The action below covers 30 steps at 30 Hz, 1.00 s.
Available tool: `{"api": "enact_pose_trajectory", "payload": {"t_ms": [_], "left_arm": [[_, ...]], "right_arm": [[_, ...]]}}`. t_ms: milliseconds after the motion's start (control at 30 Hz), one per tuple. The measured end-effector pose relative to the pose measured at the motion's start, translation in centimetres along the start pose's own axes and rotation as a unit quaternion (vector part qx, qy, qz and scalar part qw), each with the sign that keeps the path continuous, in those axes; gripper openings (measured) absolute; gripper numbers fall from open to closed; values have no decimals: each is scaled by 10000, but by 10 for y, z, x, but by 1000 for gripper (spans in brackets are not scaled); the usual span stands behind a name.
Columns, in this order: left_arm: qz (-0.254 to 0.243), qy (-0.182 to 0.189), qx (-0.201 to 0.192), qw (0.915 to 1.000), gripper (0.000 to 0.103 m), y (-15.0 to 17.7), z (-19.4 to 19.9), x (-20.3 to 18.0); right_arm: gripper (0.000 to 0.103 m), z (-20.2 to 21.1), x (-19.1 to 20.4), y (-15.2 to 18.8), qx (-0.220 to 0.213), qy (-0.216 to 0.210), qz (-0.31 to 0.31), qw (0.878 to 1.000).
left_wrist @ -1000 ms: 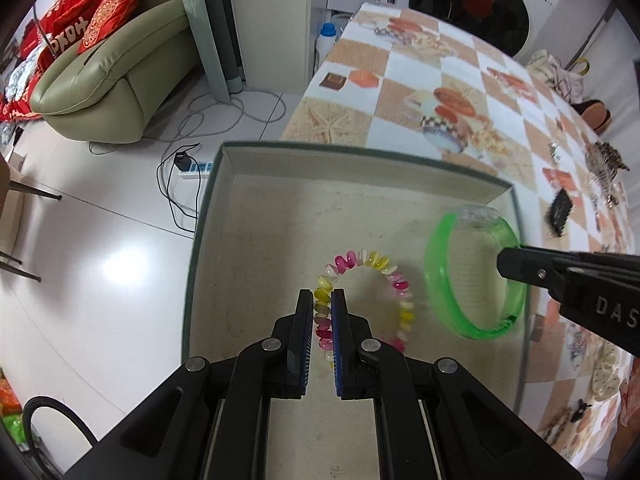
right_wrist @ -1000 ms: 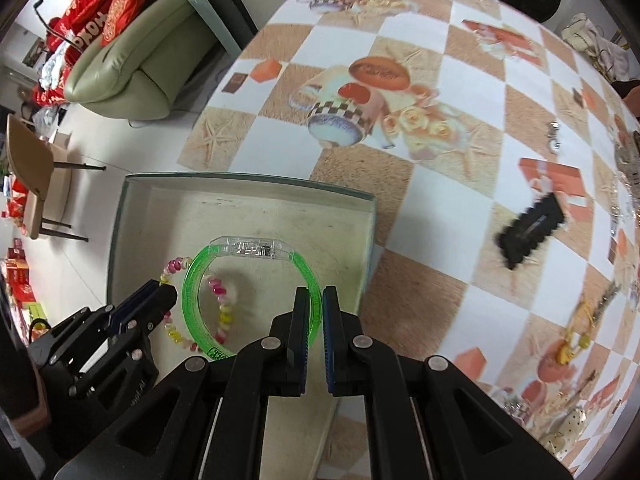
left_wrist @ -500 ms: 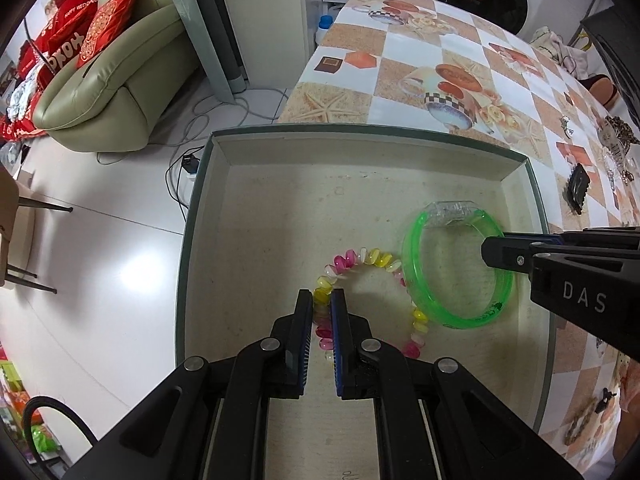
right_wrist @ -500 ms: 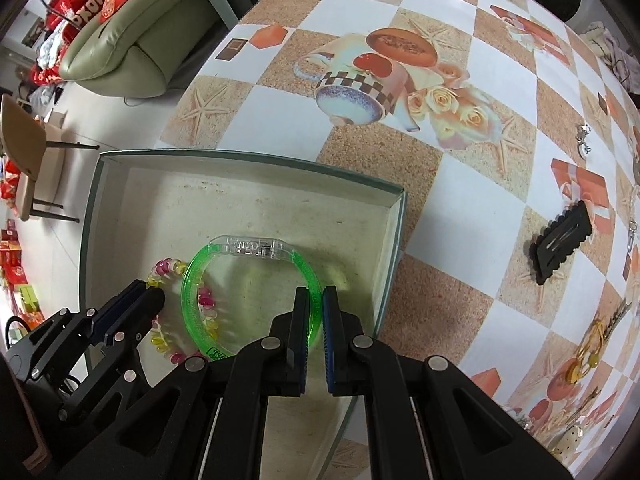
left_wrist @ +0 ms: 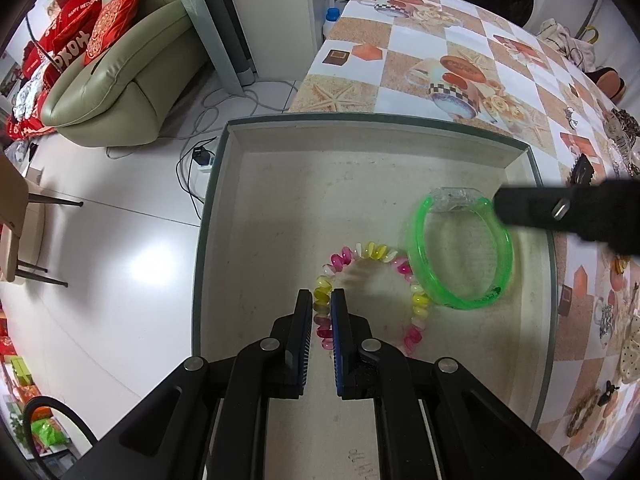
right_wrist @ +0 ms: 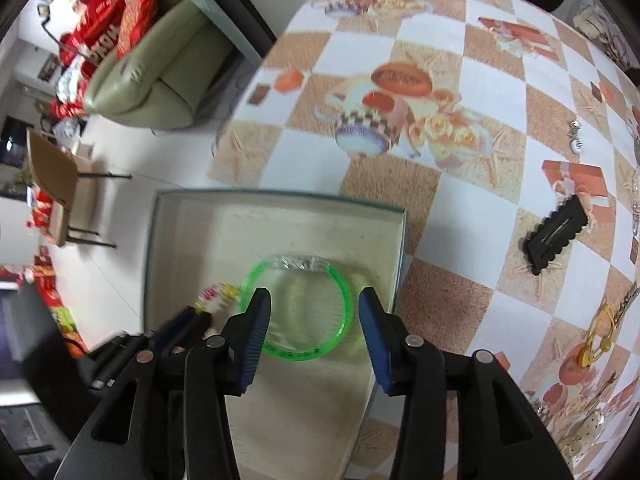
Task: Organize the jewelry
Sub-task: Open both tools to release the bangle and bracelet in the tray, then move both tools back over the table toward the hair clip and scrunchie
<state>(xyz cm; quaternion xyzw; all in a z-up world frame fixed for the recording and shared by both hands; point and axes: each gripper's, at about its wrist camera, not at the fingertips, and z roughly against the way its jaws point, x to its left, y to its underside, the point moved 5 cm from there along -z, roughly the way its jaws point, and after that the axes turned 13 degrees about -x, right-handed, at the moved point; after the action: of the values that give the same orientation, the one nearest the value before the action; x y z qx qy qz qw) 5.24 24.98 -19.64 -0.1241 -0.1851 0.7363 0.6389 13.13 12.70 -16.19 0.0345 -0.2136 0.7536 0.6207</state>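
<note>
Down in the shallow beige tray point(left_wrist: 256, 208), the left gripper point(left_wrist: 321, 304) has its jaws pinched tight on the beaded bracelet point(left_wrist: 416, 300), a loop of pink, yellow and white beads, clamping the near-left stretch of the strand while the other beads curve away across the tray floor. Right beside it lies the green bangle point(left_wrist: 502, 272), flat on the tray floor with its clear clasp section toward the far wall, its left edge just touching or overlapping the beaded loop; I cannot tell which. Over on the right wrist view the picture is blurred, but the right gripper point(right_wrist: 314, 316) shows its jaws opening, standing apart on either side of the green bangle point(right_wrist: 344, 320) and above it, pads clear of the plastic, nothing pressed between them. From the left wrist view that same right gripper point(left_wrist: 568, 216) comes in from the right edge as a dark blurred bar with its tip near the bangle's clasp. The tray sits at the corner of the bench point(right_wrist: 460, 208), which wears a checked cloth printed with cups and roses. Out on that cloth, well apart from the tray, lies a black scalloped hair clip point(right_wrist: 556, 236), and more trinkets crowd the right edge, too small to name.
</note>
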Motion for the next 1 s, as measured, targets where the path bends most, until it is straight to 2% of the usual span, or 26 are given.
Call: {"api": "enact_pose_trajectory", "payload": {"t_ms": [233,400,500,833,900,933,1000], "left_arm": [[30,31,54,10000,14,2,9,-1],[-16,61,146,9999,14,7,15,-7],[-77,54,200,9998,14,10,17,-10],[-170,-104,286,9994,14,16,28,-21],[-166,-112,306,9993,83,17,31,-23],[-159,-232,214,9994,101,16,34,-23],[-274,-278,184,9991,103,15,34,-27]], "right_arm": [[66,39,-8,-6,-261,-246,-252,9990],[69,54,-23,7,-224,-260,-443,9984],[77,65,-38,15,-225,-252,-615,9975],[79,105,-92,40,-364,-123,-1146,9927],[80,113,-104,46,-392,-76,-1246,9914],[80,117,-110,49,-402,-45,-1304,9906],[80,124,-121,55,-436,2,-1423,9889]]}}
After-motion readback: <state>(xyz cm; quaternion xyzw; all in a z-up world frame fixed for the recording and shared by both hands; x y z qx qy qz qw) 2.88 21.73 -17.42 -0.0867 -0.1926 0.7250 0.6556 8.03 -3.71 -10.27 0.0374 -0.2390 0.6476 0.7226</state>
